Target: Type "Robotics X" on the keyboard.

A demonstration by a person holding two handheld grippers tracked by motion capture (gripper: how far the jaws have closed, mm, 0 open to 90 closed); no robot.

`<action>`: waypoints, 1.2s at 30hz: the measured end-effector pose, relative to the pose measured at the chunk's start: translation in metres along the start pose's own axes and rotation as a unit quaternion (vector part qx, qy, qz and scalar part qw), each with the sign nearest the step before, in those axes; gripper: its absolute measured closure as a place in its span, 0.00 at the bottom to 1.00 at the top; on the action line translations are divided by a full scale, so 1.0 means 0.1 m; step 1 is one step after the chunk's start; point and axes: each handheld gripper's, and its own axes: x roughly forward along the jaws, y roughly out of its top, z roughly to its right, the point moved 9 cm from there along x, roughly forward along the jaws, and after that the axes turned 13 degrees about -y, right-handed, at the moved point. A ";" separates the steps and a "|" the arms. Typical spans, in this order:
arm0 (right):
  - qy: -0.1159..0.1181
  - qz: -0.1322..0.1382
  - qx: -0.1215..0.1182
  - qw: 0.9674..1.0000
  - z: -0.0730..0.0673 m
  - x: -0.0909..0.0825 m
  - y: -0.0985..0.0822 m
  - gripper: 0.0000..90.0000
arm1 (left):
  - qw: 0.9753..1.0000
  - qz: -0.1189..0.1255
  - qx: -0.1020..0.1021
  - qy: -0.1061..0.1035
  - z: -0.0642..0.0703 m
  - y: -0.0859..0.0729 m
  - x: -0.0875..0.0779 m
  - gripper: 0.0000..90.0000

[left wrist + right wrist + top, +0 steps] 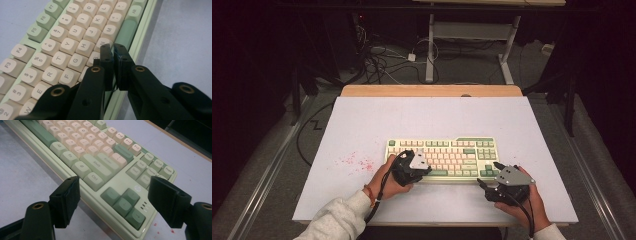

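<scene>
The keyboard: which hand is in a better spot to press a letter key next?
Probably the left. The left gripper is shut and its tips hover over the keyboard's letter rows, while the right gripper stands open at the arrow keys.

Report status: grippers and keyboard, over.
Left gripper shut, fingers over the N key. Right gripper open beside the arrow keys. Keyboard flat, unobstructed.

The desk (362, 125) is evenly lit from above while its surroundings sink into darkness; close-up jaws blur slightly, and shadows stay soft.
</scene>
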 end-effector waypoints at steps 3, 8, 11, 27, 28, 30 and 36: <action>0.000 -0.002 -0.004 1.000 -0.01 0.01 -0.01 0.29 | 1.000 -0.005 -0.002 -0.014 0.01 -0.02 0.03 0.97; -0.002 -0.001 -0.005 1.000 0.00 0.00 0.00 0.29 | 1.000 0.001 0.010 0.001 0.00 0.01 -0.09 0.92; -0.004 0.001 -0.002 1.000 0.02 -0.01 0.00 0.29 | 1.000 0.024 0.005 0.015 -0.04 0.02 -0.23 0.90; -0.007 0.004 0.009 1.000 0.06 -0.02 0.01 0.29 | 0.993 0.067 -0.001 0.102 -0.22 -0.25 -0.72 0.52; -0.007 0.004 0.011 1.000 0.06 -0.02 0.01 0.29 | 0.992 0.071 -0.004 0.103 -0.22 -0.27 -0.74 0.50; -0.007 0.005 0.011 1.000 0.06 -0.02 0.02 0.29 | 0.990 0.068 -0.003 0.120 -0.24 -0.32 -0.77 0.45; -0.006 0.004 0.018 1.000 0.08 -0.02 0.02 0.30 | 0.986 0.078 -0.017 0.146 -0.27 -0.46 -0.84 0.28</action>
